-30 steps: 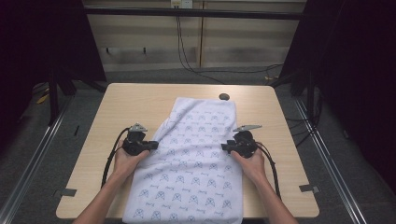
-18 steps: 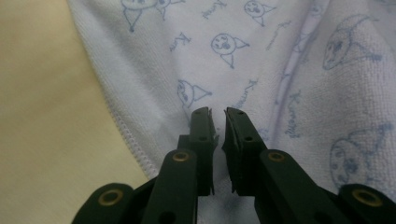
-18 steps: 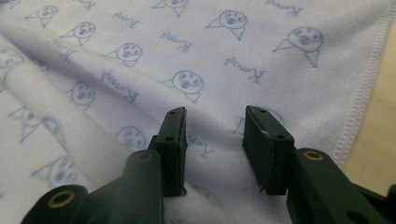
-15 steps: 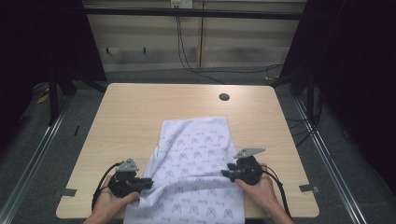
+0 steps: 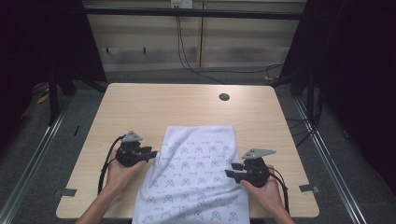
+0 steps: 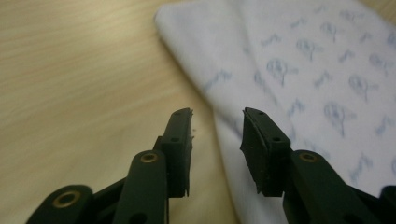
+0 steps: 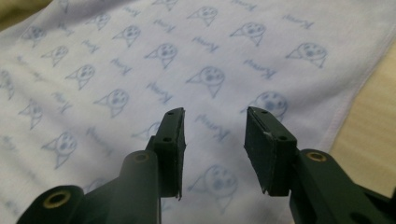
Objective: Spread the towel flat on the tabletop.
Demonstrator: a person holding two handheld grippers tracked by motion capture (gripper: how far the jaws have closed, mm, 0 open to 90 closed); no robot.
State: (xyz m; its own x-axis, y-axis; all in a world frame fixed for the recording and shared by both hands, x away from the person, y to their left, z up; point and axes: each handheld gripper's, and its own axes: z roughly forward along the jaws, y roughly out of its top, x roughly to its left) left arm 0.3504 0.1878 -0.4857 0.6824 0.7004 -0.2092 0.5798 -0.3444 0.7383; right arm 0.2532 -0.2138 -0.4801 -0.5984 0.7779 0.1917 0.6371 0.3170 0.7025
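A white cloth [image 5: 196,177] printed with small blue cat faces lies folded on the wooden table [image 5: 177,107], its near end hanging over the front edge. My left gripper [image 5: 152,153] sits at the cloth's left edge; in the left gripper view [image 6: 217,116] its jaws have just been opening, with nothing between them, over the cloth [image 6: 299,60] border and bare wood. My right gripper [image 5: 229,169] rests at the cloth's right edge. Its jaws [image 7: 215,114] have also just been opening and stand apart above the cloth [image 7: 140,60], gripping nothing.
A dark round hole [image 5: 224,97] sits in the table's far right part. Bare wood stretches beyond the cloth and to both sides. Cables trail from each gripper toward the front edge. Dark floor and metal rails surround the table.
The cloth's far half was pulled toward the front and folded over, so it now reaches half as far. The left gripper let go and moved away from the front edge.
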